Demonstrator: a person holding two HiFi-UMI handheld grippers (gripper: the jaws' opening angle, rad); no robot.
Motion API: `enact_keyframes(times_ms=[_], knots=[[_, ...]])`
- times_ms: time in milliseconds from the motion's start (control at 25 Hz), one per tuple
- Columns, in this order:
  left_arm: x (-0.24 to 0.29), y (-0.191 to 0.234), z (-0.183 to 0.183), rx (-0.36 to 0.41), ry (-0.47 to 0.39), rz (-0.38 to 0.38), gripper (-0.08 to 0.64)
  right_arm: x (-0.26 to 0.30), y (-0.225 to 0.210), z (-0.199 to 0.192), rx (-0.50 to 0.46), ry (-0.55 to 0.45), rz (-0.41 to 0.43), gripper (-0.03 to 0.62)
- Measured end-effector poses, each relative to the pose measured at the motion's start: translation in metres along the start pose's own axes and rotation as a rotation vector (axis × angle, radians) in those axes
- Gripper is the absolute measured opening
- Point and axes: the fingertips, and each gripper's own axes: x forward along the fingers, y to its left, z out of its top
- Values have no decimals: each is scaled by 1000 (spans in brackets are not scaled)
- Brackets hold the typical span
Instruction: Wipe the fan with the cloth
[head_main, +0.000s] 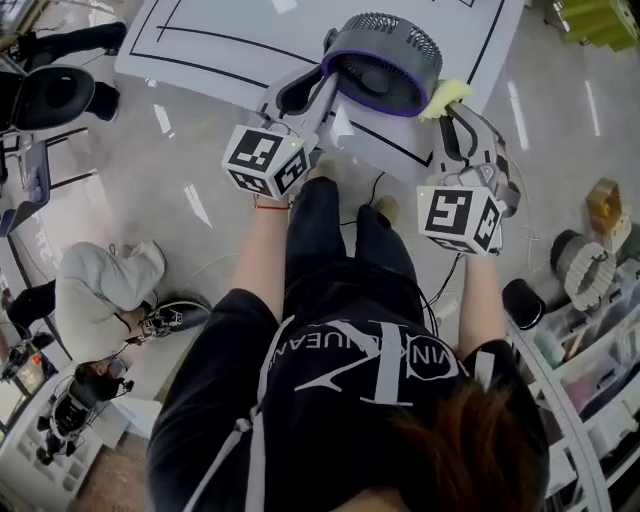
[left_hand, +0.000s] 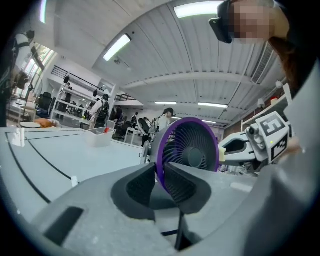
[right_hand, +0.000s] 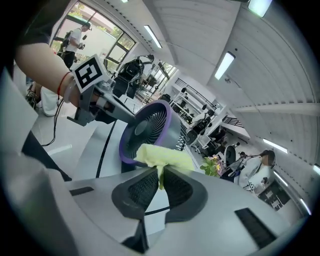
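Yellow-green cloth (right_hand: 165, 155) pinched in right tongs (right_hand: 161, 175), purple-rimmed fan (right_hand: 145, 130) just behind it.

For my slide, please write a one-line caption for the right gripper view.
Right claw pinches a yellow cloth by the purple-rimmed fan, which the left claw holds.

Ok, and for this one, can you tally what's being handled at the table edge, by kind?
fan: 1, grey with a purple rim
cloth: 1, yellow-green
grippers: 2, the left gripper clamped on the fan's rim, the right gripper pinching the cloth
Total: 4
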Motion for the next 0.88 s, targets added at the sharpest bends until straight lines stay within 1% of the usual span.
enact_keyframes(times_ms=[120,280,440,520,640,680,760,880], knots=[[-5,-9,-5,-33,-17,37,60,7,-9,-7,-33,-23,13,29],[-11,-22,-6,-76,-58,93,64,17,-24,-10,-36,-57,17,31],[-11,-29,-11,-74,-77,147,64,18,-27,-14,-62,-90,27,31],[-16,-28,-12,-72,-86,161,63,17,-22,-12,-60,-106,31,31],[-24,-20,-6,-43,-84,165,66,16,-19,1,-37,-126,31,31],[-24,-19,-3,-35,-80,162,68,14,-22,4,-28,-133,20,31],[-20,-19,0,-24,-76,151,72,5,-30,10,-3,-157,-30,29],[-16,-19,-2,-13,-77,114,77,-19,-27,26,34,-231,-98,29]])
